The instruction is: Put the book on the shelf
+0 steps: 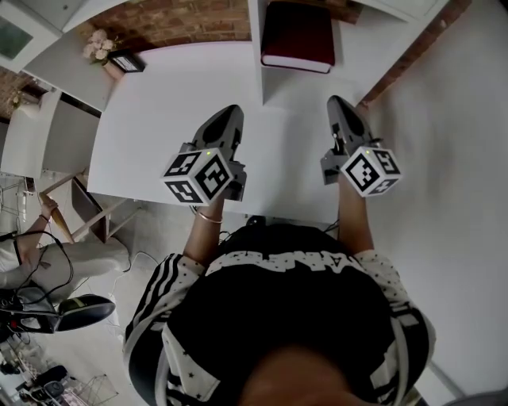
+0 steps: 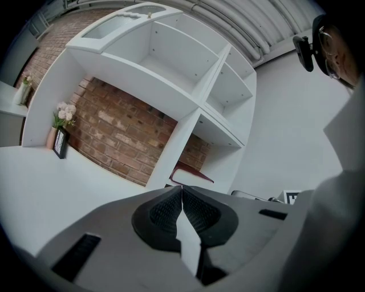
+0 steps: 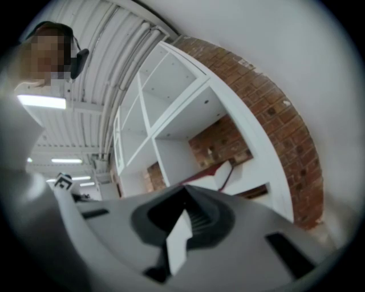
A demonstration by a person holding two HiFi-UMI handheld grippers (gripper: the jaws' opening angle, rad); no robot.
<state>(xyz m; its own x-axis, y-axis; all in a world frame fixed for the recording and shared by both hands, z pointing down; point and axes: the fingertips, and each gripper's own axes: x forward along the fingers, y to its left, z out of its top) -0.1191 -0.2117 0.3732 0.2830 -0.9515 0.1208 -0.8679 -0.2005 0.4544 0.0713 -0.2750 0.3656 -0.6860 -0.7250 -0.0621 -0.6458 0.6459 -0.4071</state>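
Note:
A dark red book (image 1: 298, 36) lies flat in the bottom compartment of the white shelf unit (image 1: 258, 71) at the far side of the white desk (image 1: 151, 119). My left gripper (image 1: 230, 113) hovers over the desk in front of the shelf, shut with nothing in it. My right gripper (image 1: 336, 103) is level with it on the right, also shut and empty. The left gripper view has the book (image 2: 191, 171) just beyond the closed jaws (image 2: 182, 191). In the right gripper view the book (image 3: 223, 170) lies past the closed jaws (image 3: 183, 191).
A small vase of flowers (image 1: 98, 46) and a picture frame (image 1: 127, 61) stand at the desk's back left corner. A brick wall (image 1: 182, 24) backs the shelf. A white wall (image 1: 452, 119) runs along the right. A seated person (image 1: 32, 246) is off to the left.

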